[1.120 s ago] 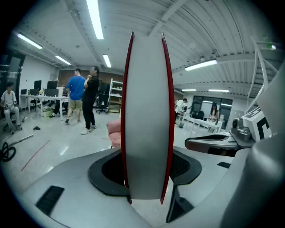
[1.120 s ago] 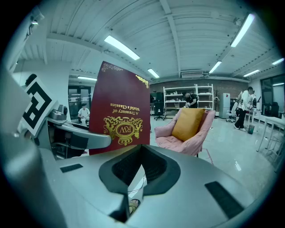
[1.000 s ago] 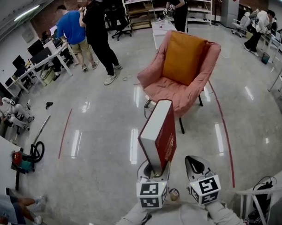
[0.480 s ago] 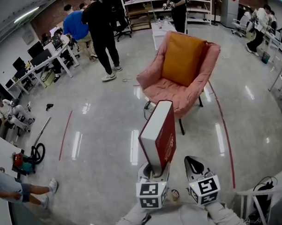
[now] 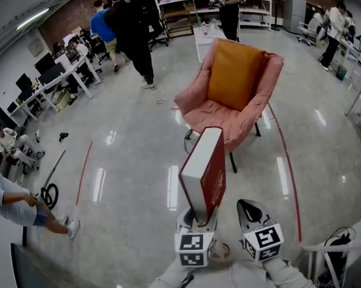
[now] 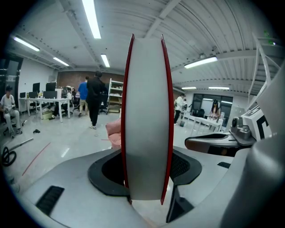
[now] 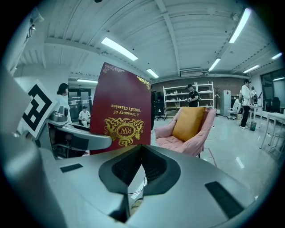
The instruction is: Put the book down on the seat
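Red-covered and thick, the book (image 5: 203, 172) stands upright on end in the left gripper (image 5: 198, 215), whose jaws are clamped on its lower edge, one pad against each cover. The white page block faces the left gripper view squarely. Its cover, seen from the right gripper view, carries a gold emblem and gilt lettering that read upside down. The book is held in the air above the polished grey floor (image 5: 128, 172), short of the pink armchair (image 5: 194, 104) and well apart from its seat (image 5: 221, 118). An orange cushion (image 5: 234, 73) leans upright against the back edge of that seat, leaving the front of it bare. The right gripper (image 5: 249, 210) hangs just beside the left one with its jaws brought together on nothing. A red tape line (image 5: 82, 173) runs across the floor to the left, and several people stand near shelving at the far end of the room.
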Demonstrator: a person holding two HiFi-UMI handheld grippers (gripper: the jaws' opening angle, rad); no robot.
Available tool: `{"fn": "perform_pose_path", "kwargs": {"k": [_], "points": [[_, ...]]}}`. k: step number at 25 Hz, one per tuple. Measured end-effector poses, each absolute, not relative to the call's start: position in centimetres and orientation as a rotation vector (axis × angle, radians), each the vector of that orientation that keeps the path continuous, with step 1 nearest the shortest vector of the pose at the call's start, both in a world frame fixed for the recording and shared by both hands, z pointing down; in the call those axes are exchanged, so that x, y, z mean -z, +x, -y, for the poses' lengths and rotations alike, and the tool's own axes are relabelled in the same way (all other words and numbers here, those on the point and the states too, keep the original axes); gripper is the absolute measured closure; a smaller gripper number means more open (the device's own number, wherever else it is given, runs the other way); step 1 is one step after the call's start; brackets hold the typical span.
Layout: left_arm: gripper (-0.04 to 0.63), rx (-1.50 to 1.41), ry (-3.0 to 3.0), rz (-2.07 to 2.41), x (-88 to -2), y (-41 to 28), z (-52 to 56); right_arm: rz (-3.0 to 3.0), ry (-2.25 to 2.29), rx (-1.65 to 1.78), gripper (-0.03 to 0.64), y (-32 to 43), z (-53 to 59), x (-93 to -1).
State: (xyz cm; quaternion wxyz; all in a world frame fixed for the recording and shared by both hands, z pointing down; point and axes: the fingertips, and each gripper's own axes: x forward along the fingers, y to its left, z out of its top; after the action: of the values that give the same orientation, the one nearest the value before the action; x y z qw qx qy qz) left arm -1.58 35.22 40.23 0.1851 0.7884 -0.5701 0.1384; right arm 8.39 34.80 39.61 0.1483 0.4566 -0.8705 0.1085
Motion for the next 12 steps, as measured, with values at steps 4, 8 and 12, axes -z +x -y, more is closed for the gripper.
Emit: {"fn": "perform_pose_path", "kwargs": {"k": [4, 8, 12], "points": [[0.347, -0.398, 2.218, 1.612, -39.8, -1.6, -33.5, 2.505, 1.315, -0.323, 0.612, 8.5, -33.0, -39.2], [0.347, -0.4, 2.218, 1.616, -40.1, -1.7, -30.9, 2.504, 1.318, -0.32, 0.612, 8.5, -30.5, -39.4], [0.347, -0.368, 2.211, 1.604, -40.3, -2.2, -27.5, 2.497, 1.324, -0.318, 0.612, 8.3, -27.4, -39.5]]}}
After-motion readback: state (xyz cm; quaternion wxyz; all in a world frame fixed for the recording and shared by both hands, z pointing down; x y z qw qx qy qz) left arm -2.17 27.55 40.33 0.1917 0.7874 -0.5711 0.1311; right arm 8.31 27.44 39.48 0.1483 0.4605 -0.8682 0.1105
